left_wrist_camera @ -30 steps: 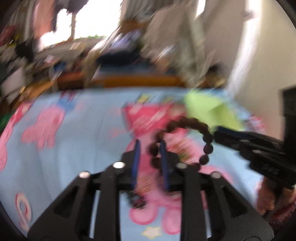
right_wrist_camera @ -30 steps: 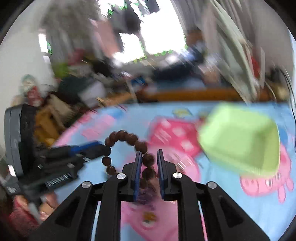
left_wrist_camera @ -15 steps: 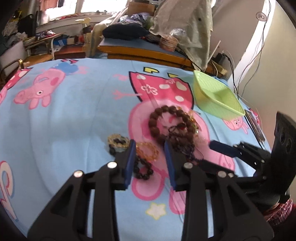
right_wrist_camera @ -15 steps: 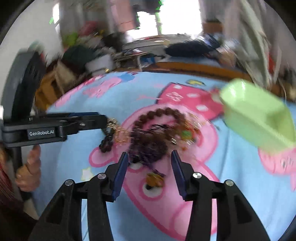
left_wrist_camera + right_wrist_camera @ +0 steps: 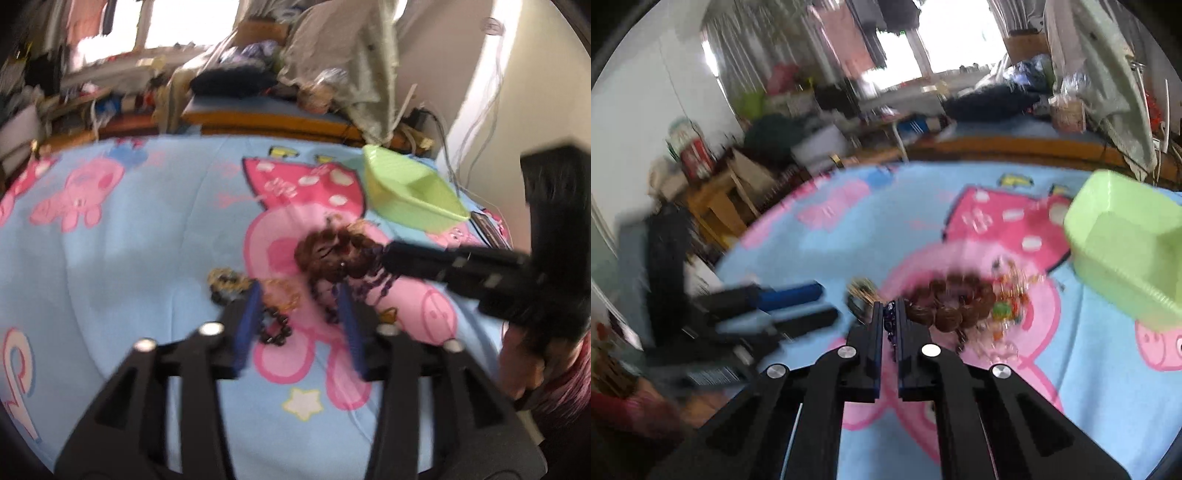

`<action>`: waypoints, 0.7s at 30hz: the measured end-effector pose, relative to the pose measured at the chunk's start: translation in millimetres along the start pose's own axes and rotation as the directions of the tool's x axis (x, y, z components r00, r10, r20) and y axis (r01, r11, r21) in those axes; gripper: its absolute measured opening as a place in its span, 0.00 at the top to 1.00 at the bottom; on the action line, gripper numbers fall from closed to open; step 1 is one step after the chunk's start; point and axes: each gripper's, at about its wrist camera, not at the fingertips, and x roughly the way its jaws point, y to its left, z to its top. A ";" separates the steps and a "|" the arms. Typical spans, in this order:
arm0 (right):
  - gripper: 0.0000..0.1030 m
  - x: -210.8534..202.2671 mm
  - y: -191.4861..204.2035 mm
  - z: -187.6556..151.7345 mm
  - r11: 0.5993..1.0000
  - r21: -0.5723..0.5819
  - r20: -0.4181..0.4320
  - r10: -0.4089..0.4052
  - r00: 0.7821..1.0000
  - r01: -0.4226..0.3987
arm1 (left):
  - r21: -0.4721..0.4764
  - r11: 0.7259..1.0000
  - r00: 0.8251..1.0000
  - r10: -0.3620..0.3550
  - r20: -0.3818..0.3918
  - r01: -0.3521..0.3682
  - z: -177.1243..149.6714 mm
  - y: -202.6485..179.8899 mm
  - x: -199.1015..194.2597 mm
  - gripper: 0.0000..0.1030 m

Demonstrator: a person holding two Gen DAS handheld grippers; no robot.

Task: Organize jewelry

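Jewelry pile [image 5: 340, 254] on bedsheet [image 5: 147, 229]; right gripper [image 5: 890, 314] clamped on purple bead strand [image 5: 889, 317]; left gripper [image 5: 299, 299] spread apart

Cluttered home bedroom: cartoon bedsheet [image 5: 147, 258], piled clothes [image 5: 343, 62], crowded desk [image 5: 879, 122] by window [image 5: 953, 33].

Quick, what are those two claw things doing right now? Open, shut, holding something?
Left gripper: open, holding nothing, above the jewelry pile.
Right gripper: fingers shut on a dark purple bead strand at the pile's edge.
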 end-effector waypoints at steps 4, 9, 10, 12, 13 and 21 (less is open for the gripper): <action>1.00 -31.8 5.9 18.5 0.999 0.014 0.067 0.041 0.997 -0.042 | 0.108 0.994 0.998 -0.020 0.062 0.014 0.0 -25.4 -8.3 0.44; 1.00 -63.5 8.9 24.9 0.997 0.013 0.138 0.068 0.988 -0.071 | 0.139 0.989 0.998 -0.049 0.051 0.042 -2.7 -36.1 -7.4 0.44; 1.00 -71.4 8.3 24.2 0.999 0.010 0.157 0.048 0.986 -0.050 | 0.138 0.990 0.997 -0.051 0.050 0.044 -3.4 -36.3 -7.4 0.44; 1.00 -80.3 2.6 23.7 0.999 0.023 0.172 0.033 0.985 -0.037 | 0.134 0.990 0.997 -0.057 0.049 0.050 -3.5 -36.6 -7.3 0.44; 1.00 -84.9 1.1 23.0 0.999 0.032 0.175 0.033 0.984 -0.040 | 0.132 0.990 0.997 -0.059 0.048 0.052 -2.7 -37.1 -7.2 0.44; 1.00 -126.4 -13.6 8.2 0.997 0.083 0.257 -0.023 0.966 0.002 | 0.179 0.978 0.992 -0.119 0.046 0.109 7.4 -65.7 1.2 0.44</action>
